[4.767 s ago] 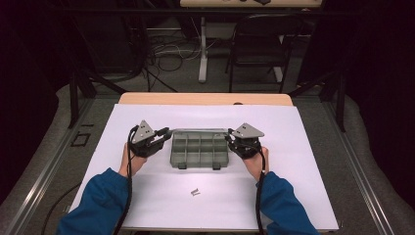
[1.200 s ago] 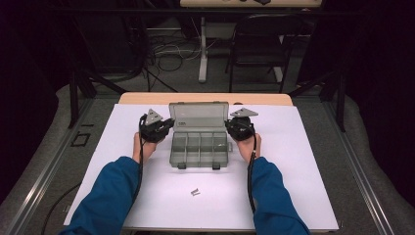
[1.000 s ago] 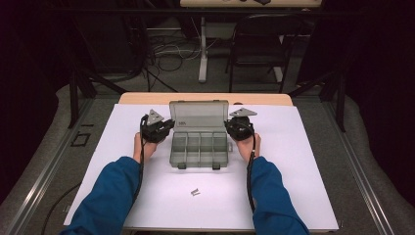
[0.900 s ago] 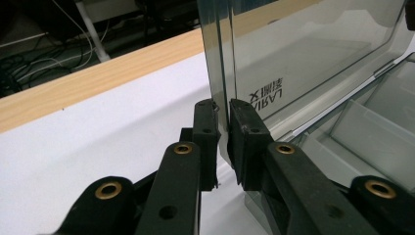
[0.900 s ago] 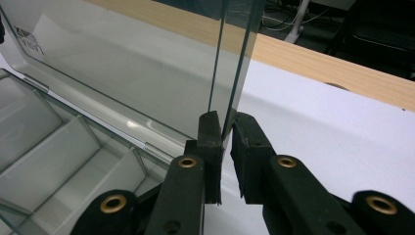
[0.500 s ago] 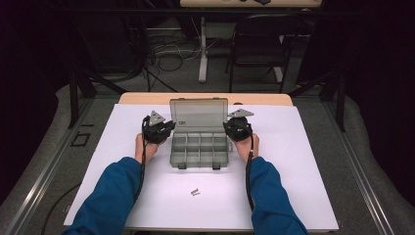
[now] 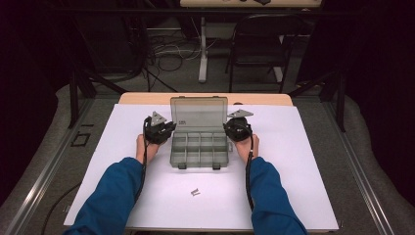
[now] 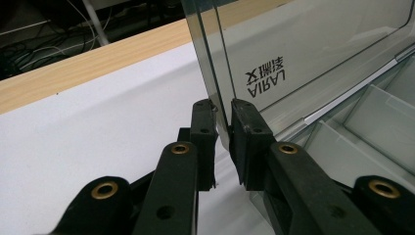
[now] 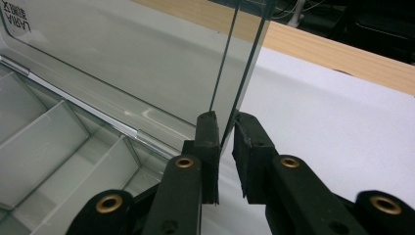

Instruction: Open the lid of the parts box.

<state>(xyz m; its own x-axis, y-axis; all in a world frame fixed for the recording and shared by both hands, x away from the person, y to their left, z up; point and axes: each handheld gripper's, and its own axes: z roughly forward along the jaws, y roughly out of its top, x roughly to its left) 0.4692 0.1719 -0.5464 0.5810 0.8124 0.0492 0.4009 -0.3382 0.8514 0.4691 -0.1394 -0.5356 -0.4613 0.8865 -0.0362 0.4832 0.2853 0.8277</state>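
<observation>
White paper covers the table [image 7: 313, 196], with the organizer box [image 7: 199, 149] at its middle and two small screws [image 7: 195, 192] lying near it. At left, the left gripper [image 8: 222, 122] pinches the raised lid [image 7: 199, 113] by its edge; at right, the right gripper [image 9: 226, 128] pinches the opposite edge. Opening looks nearly complete; next, both should tip the lid back evenly, then release.

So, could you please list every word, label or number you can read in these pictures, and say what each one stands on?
"AIRAL": printed on the clear lid of the compartment box, seen mirrored and upside down from the left gripper view.
Two characters beside it on the lid: not clear enough to read.
A smaller line under the brand, in the right gripper view: too small to read.
The same print in the high view: too small to read.
</observation>
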